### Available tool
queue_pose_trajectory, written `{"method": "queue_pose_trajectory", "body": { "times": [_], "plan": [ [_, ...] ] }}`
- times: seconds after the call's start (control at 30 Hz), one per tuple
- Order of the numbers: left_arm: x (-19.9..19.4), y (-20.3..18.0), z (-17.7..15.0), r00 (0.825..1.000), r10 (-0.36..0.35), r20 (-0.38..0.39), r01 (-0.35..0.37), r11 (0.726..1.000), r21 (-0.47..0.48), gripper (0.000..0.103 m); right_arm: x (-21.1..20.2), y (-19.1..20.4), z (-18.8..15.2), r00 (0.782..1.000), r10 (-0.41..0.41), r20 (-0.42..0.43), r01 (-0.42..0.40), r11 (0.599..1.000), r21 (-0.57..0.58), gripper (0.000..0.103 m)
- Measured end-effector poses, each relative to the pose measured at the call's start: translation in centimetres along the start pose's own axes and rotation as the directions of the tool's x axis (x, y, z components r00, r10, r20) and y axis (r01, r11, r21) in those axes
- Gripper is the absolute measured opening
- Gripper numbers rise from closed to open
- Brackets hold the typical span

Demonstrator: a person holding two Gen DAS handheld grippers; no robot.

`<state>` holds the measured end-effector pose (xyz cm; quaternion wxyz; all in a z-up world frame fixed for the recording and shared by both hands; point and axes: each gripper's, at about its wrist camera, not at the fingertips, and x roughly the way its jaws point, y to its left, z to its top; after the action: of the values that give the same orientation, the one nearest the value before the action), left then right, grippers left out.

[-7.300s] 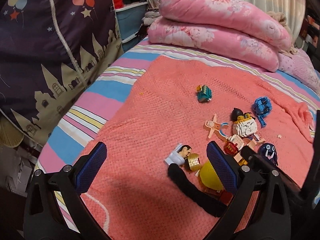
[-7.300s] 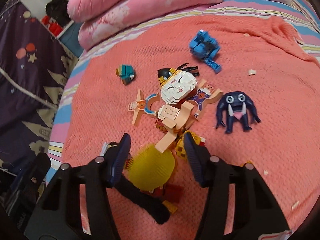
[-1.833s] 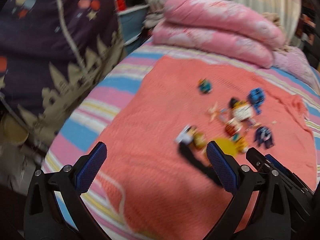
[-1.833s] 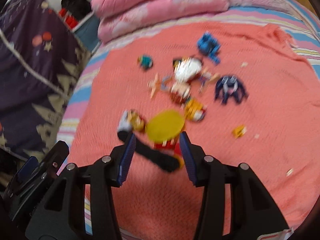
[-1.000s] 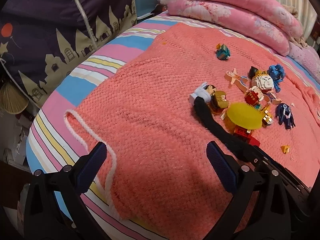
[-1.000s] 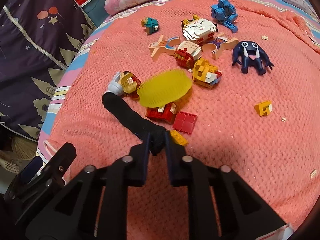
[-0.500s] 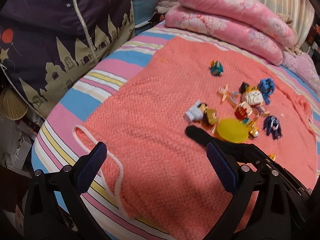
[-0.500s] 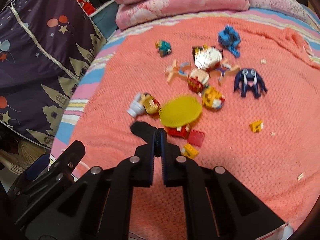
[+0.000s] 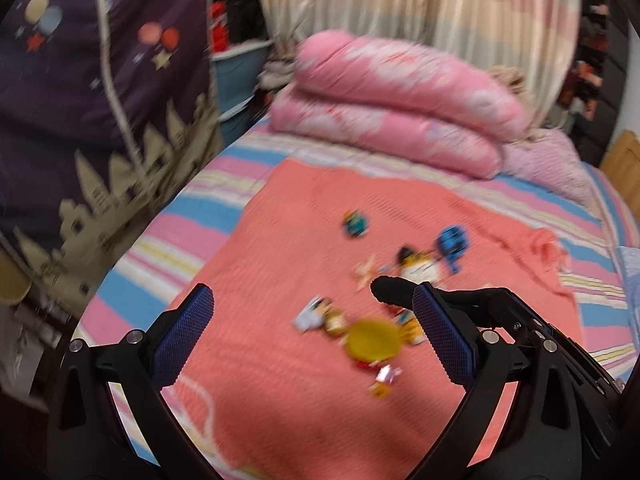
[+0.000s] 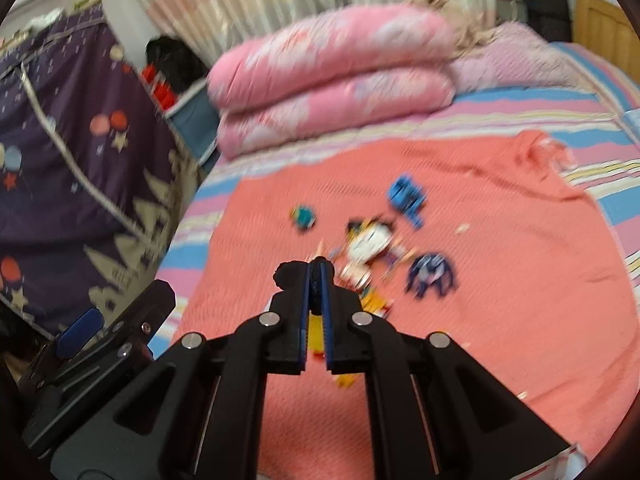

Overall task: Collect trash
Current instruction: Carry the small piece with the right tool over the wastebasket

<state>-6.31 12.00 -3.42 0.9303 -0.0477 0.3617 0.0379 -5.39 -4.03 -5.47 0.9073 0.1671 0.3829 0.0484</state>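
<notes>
Brush handle (image 10: 289, 273), black and rounded, sits pinched in the right gripper (image 10: 316, 280) above the coral blanket (image 10: 500, 280). Its yellow disc head (image 9: 372, 338) blurs among toys; the left gripper (image 9: 312, 336) gapes wide, holding nothing.

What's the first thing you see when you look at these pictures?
A jumble of small toys scattered mid-way across the coral blanket, with folded pink quilts stacked behind. Up close, the right claw is clamped on a black handle, while the left claw hangs wide open.

Both wrist views from above the bed's near edge, facing the shared toy-strewn coral blanket (image 9: 280, 248) and pink quilts (image 10: 332, 80).
</notes>
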Motion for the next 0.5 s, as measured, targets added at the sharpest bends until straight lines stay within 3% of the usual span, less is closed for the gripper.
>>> {"method": "queue_pose_trajectory", "body": {
  "times": [0.17, 0.27, 0.37, 0.5],
  "plan": [
    [-2.0, -5.2, 1.6, 0.992, -0.118, 0.047, 0.114, 0.990, 0.078, 0.097, -4.8, -4.1, 2.4, 0.989, -0.097, 0.113, 0.089, 0.993, 0.077, 0.006],
    [-3.5, -9.3, 1.7, 0.977, -0.208, 0.053, 0.199, 0.970, 0.136, 0.097, -7.9, -7.1, 2.8, 0.971, -0.175, 0.163, 0.153, 0.978, 0.139, 0.006],
    [-5.0, -13.7, 1.0, 0.952, -0.305, 0.041, 0.290, 0.935, 0.206, 0.097, -11.5, -10.7, 2.3, 0.942, -0.270, 0.199, 0.226, 0.950, 0.217, 0.006],
    [-7.7, -19.7, -1.0, 0.901, -0.434, 0.001, 0.414, 0.859, 0.301, 0.097, -16.3, -15.3, 0.7, 0.890, -0.396, 0.227, 0.314, 0.893, 0.323, 0.006]
  ]
}}
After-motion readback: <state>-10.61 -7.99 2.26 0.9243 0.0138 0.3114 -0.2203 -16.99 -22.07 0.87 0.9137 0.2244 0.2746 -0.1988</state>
